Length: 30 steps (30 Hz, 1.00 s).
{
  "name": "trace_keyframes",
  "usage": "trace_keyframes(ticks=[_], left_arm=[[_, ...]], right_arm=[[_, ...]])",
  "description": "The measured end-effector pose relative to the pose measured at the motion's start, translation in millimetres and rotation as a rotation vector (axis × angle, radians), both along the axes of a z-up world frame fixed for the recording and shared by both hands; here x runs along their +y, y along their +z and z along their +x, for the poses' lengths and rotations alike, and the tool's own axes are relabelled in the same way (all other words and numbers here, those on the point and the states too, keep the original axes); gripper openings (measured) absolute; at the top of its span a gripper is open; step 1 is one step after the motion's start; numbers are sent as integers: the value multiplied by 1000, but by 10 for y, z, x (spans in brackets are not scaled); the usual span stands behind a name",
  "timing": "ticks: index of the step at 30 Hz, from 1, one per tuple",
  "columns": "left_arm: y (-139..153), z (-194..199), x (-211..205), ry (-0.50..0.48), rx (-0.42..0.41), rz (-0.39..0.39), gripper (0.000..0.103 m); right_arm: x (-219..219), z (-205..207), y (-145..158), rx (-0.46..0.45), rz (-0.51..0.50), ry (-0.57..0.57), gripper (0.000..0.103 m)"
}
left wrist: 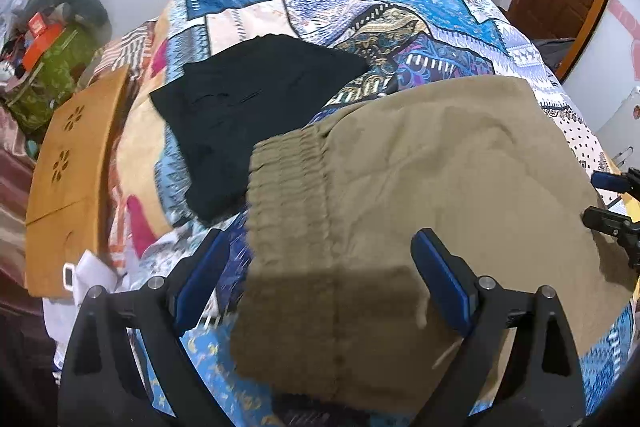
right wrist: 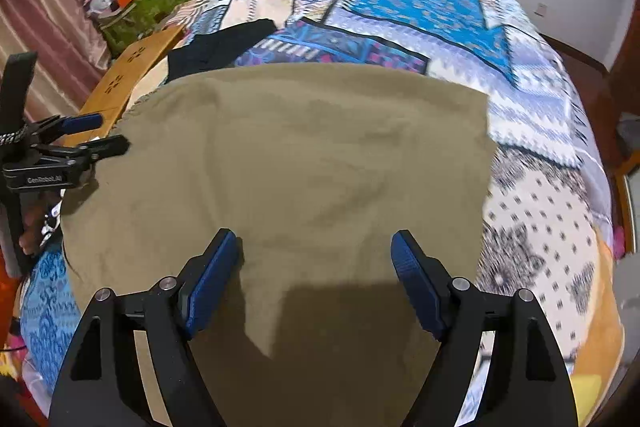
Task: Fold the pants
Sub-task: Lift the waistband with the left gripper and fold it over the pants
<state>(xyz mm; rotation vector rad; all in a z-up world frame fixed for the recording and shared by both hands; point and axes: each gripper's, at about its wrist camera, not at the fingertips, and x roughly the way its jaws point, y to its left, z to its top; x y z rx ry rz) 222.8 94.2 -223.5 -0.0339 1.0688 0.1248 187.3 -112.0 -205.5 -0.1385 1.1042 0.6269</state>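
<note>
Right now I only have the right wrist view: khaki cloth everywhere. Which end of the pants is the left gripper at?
Observer: The left gripper hangs open over the elastic waistband of the khaki pants.
Operator: Is it gripping the waistband?
Observer: No, its blue fingers stand wide apart, with the cloth lying loose between them.
Operator: That black thing past the pants, what is it?
Observer: A folded black garment, lying flat on the patterned bedspread, just beyond the waistband.
</note>
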Motion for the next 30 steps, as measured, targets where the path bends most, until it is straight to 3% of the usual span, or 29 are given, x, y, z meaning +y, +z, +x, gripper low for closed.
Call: trace_keyframes(ticks=[4, 9, 14, 18, 23, 26, 30], left_arm=[[27, -165, 91, 19, 2, -25, 94], [34, -362, 189, 49, 2, 1, 94], [103, -551, 309, 86, -3, -61, 94], [183, -667, 350, 103, -3, -110, 94], [287, -777, 302, 110, -24, -211, 94], [284, -815, 255, 107, -16, -346, 94], [248, -826, 172, 87, 5, -444, 94]], right_arm=[[-197, -154, -15, -9, -3, -32, 77], [-395, -348, -25, -16, 12, -83, 78], [-501, -458, 40, -30, 15, -106, 78], [-431, -542, 162, -80, -53, -84, 78], [-144, -624, 448, -155, -34, -5, 78], [45, -663, 561, -181, 21, 32, 78], [374, -712, 522, -204, 29, 113, 80]])
